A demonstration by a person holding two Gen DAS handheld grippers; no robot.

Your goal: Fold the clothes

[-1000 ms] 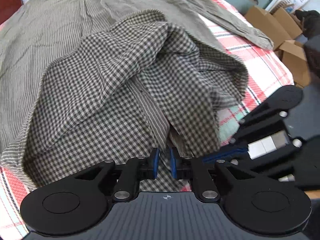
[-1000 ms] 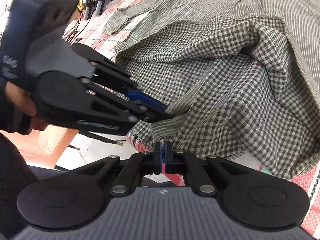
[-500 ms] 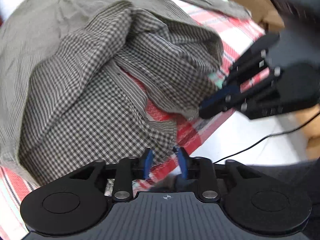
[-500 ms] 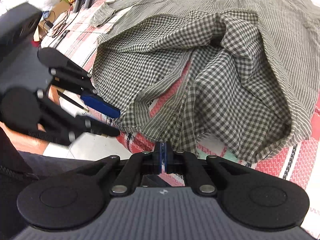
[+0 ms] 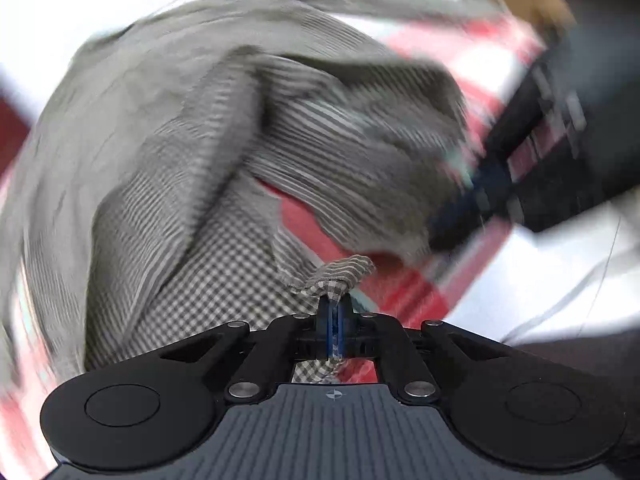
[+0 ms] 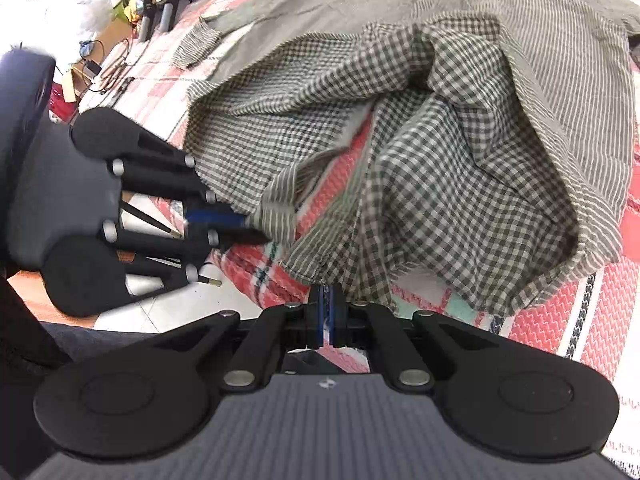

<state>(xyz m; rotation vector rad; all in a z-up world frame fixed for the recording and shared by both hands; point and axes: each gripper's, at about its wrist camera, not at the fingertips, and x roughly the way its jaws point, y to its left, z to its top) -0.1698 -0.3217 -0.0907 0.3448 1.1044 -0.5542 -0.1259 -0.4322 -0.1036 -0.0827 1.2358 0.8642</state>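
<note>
Left wrist view, blurred: left gripper [image 5: 334, 312] clenched on a hem corner of the checked shirt [image 5: 224, 280], bunched just ahead over the red plaid blanket [image 5: 308, 224]. Right wrist view: right gripper [image 6: 327, 312] pinched tight on the shirt's near edge, garment spread ahead, left gripper alongside to the left.

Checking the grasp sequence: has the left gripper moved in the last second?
Yes. In the right wrist view the left gripper has dropped down the frame, away from the tools on the red plaid blanket, and now pinches the checked shirt's hem.
</note>
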